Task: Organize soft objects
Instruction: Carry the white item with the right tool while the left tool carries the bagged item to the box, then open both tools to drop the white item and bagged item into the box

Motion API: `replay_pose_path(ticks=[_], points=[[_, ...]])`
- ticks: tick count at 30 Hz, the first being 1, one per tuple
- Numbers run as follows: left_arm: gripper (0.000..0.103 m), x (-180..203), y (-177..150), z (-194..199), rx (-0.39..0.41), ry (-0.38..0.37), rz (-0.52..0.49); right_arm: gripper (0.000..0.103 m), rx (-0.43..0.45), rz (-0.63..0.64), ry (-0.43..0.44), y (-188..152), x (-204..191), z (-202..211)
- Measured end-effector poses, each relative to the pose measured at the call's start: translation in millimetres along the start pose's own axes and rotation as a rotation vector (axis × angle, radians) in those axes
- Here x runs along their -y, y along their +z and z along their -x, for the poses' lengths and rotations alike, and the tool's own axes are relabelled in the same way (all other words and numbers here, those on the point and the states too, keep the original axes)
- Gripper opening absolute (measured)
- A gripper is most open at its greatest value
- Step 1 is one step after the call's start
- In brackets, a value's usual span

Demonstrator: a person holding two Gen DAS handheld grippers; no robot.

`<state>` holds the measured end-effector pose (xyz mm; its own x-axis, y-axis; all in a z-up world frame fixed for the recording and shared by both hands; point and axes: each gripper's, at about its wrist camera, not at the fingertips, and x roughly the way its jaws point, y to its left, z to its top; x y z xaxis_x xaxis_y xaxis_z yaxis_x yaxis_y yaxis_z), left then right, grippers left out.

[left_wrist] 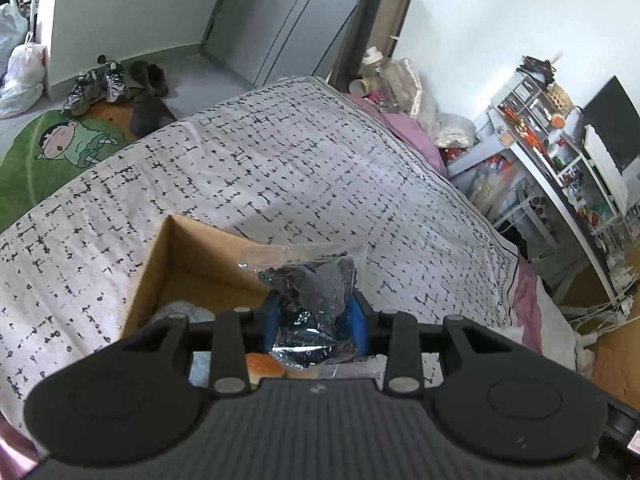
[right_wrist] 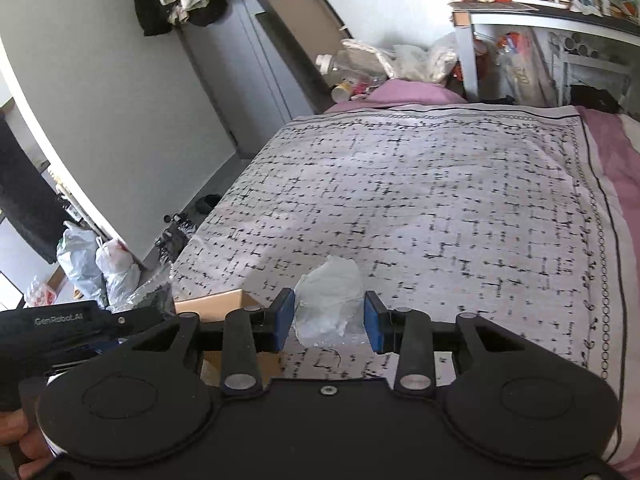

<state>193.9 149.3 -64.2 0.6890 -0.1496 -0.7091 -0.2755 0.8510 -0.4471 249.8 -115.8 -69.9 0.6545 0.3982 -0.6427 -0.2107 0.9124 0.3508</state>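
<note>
My left gripper [left_wrist: 316,320] is shut on a clear plastic bag holding something dark [left_wrist: 316,280], which hangs over the open cardboard box [left_wrist: 160,264] on the bed. Below the bag, an orange-and-white soft item [left_wrist: 264,366] and another wrapped item [left_wrist: 180,312] lie in the box. My right gripper [right_wrist: 330,322] is shut on a pale, crumpled clear bag [right_wrist: 328,300], held above the patterned bedspread [right_wrist: 440,200]. A corner of the box [right_wrist: 212,300] shows to its left. The left gripper's body [right_wrist: 60,322] appears there too, with a person's hand [right_wrist: 24,440] below it.
The bed's far side holds pink bedding [right_wrist: 400,92] and a pile of bottles and bags [right_wrist: 360,68]. A cluttered desk with shelves [left_wrist: 560,152] stands to the right. Shoes [left_wrist: 100,84], a green cartoon rug [left_wrist: 60,144] and plastic bags [right_wrist: 96,268] are on the floor.
</note>
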Motion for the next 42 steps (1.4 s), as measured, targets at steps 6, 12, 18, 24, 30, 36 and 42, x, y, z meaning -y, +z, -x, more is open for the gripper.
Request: replay_pose_path(ticks=[6,12,18,24,30,36,42], points=[[0.036,-20,8,-12,-0.015,0.004,0.031,0.037,-0.022,0.024,0.012,1,-25,-14],[0.036,-42,12,-27,-0.046,0.011,0.076,0.037,-0.053,0.048,0.028,-1,-50,-32],[0.036,-64,13,-42,-0.077,0.024,0.110,0.037,-0.085,0.067,0.040,-4,-73,-52],[0.040,-77,19,-50,-0.097,0.040,0.133,0.037,-0.113,0.079,0.059,-6,-94,-70],[0.040,-83,27,-43,-0.094,0.052,0.136,0.038,-0.145,0.095,0.073,-12,-111,-90],[0.040,-87,31,-37,-0.119,0.071,0.126,0.045,-0.186,0.083,0.072,-15,-116,-108],[0.049,-83,33,-26,-0.113,0.085,0.129,0.058,-0.175,0.085,0.066,-13,-115,-94]])
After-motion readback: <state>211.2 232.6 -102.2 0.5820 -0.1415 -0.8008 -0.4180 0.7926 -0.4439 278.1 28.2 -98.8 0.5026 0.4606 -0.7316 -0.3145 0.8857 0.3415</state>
